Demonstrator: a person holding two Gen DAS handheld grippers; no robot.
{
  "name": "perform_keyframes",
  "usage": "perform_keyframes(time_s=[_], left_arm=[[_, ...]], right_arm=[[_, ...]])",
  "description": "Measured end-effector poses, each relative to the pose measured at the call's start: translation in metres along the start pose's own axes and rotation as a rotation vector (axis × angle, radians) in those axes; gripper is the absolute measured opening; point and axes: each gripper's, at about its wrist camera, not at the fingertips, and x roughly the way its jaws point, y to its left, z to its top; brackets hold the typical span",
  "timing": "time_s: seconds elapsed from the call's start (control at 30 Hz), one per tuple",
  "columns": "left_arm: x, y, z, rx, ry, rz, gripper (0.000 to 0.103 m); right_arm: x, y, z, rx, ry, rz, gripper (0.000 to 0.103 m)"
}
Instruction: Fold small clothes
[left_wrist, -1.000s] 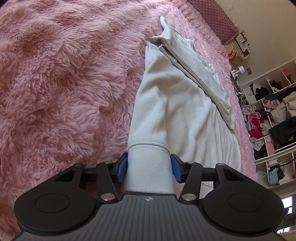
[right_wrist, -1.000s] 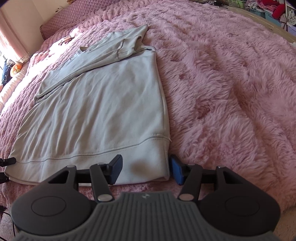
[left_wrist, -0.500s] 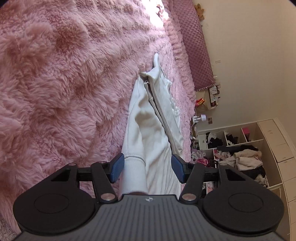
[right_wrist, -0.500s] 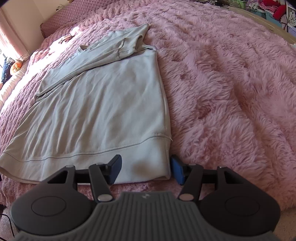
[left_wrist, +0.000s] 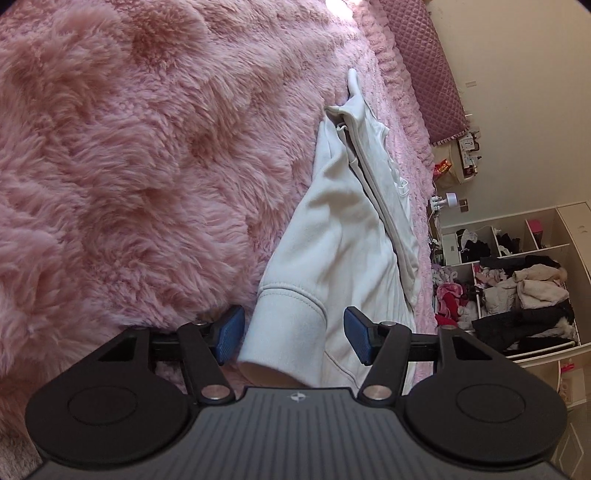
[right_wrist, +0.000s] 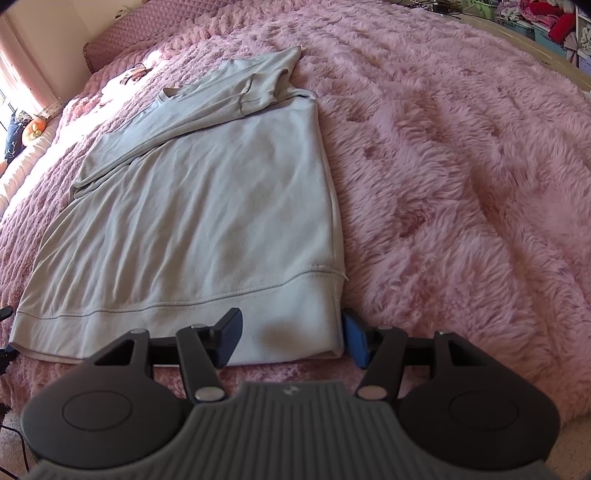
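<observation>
A pale grey-white sweatshirt (right_wrist: 207, 221) lies flat on a fluffy pink bedspread (right_wrist: 461, 166), its sleeves folded across the chest at the far end. My right gripper (right_wrist: 291, 341) is open, its blue pads either side of the hem's right corner, which lies on the bed between them. In the left wrist view the same sweatshirt (left_wrist: 343, 251) runs away from me. My left gripper (left_wrist: 293, 334) is open around the hem's left corner (left_wrist: 284, 325), which sits loose between the pads.
A quilted pink headboard (left_wrist: 424, 62) stands at the far end of the bed. Open shelves stuffed with clothes (left_wrist: 517, 284) line the wall to the right in the left wrist view. A bedside stand with small items (left_wrist: 454, 166) sits next to them.
The left gripper tilted up sharply half a second ago, then came back down and nearer the hem corner. The hem's left side has shifted a little. The right gripper has barely moved.
</observation>
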Motion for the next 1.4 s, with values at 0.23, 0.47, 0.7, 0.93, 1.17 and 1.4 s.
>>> perform_keyframes(time_s=[0.23, 0.47, 0.7, 0.93, 1.17, 1.4], left_arm=[[0.007, -0.014, -0.004, 0.059, 0.018, -0.014, 0.01], [-0.002, -0.033, -0.001, 0.106, 0.03, -0.058, 0.008], [0.001, -0.053, 0.009, 0.18, 0.078, -0.066, 0.005], [0.007, -0.043, 0.012, 0.132, 0.11, -0.062, 0.004], [0.006, -0.065, 0.035, 0.1, 0.066, -0.216, 0.004], [0.031, -0.107, 0.094, 0.136, 0.005, -0.305, 0.004]], right_arm=[[-0.004, -0.004, 0.0, 0.005, -0.005, -0.003, 0.015], [-0.02, -0.018, 0.005, 0.106, -0.022, 0.081, 0.005], [-0.031, -0.013, 0.026, 0.129, 0.007, 0.157, 0.004], [-0.026, -0.01, 0.027, 0.096, 0.056, 0.114, 0.003], [-0.041, -0.015, 0.065, 0.277, -0.065, 0.29, 0.002], [-0.025, -0.008, 0.144, 0.356, -0.215, 0.362, 0.002]])
